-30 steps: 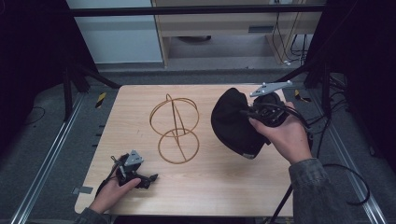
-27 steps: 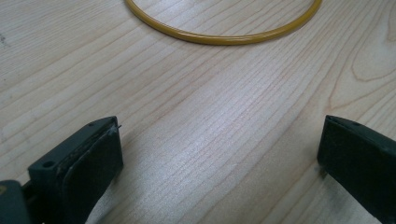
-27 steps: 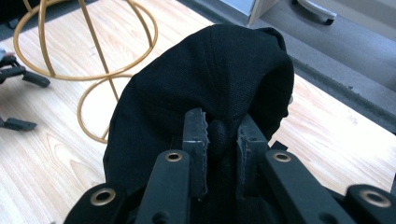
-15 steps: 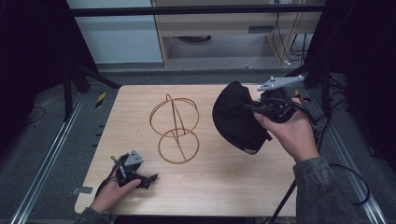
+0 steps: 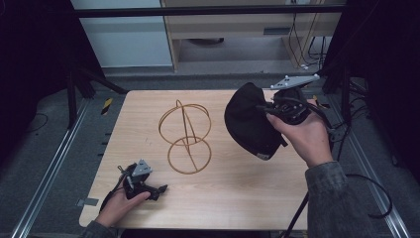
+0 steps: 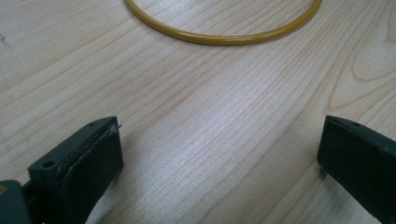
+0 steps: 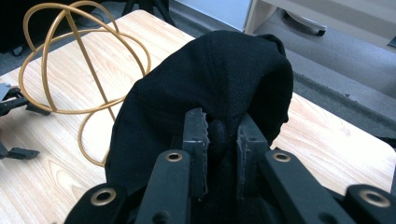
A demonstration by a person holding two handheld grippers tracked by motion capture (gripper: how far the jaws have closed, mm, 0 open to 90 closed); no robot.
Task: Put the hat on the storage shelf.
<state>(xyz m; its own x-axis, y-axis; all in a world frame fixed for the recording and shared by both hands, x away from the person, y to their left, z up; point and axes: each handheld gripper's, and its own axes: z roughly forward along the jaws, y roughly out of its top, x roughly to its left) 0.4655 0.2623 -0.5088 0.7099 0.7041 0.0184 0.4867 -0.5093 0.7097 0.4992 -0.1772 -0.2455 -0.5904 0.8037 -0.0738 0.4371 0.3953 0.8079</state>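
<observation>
Holding the black cap (image 5: 250, 121) pinched between its jaws, your right gripper (image 5: 277, 110) had clamped down on a bunched fold of the fabric; in the right gripper view that fold (image 7: 218, 133) sat squeezed between the two toothed fingers, with the rest of the cap (image 7: 205, 93) ballooning out ahead of them. Compared with a second before, you had carried the cap slightly up and away from you, so that it hung clear of the table (image 5: 237, 198) beside the gold wire stand (image 5: 185, 136), not yet over it. Beyond the jaws, past the cap's left edge, the stand's upright hoops (image 7: 79, 60) stood close by, apart from the cloth. That lift suggested the cap was being readied for the stand, and my judgement was that you would next need to swing it across and lower its crown over the top hoop. Your left gripper (image 5: 148, 190) rested low on the table with its jaws spread wide and nothing between them; just ahead of those jaws lay bare wood, and farther out the stand's base ring (image 6: 224, 35).
</observation>
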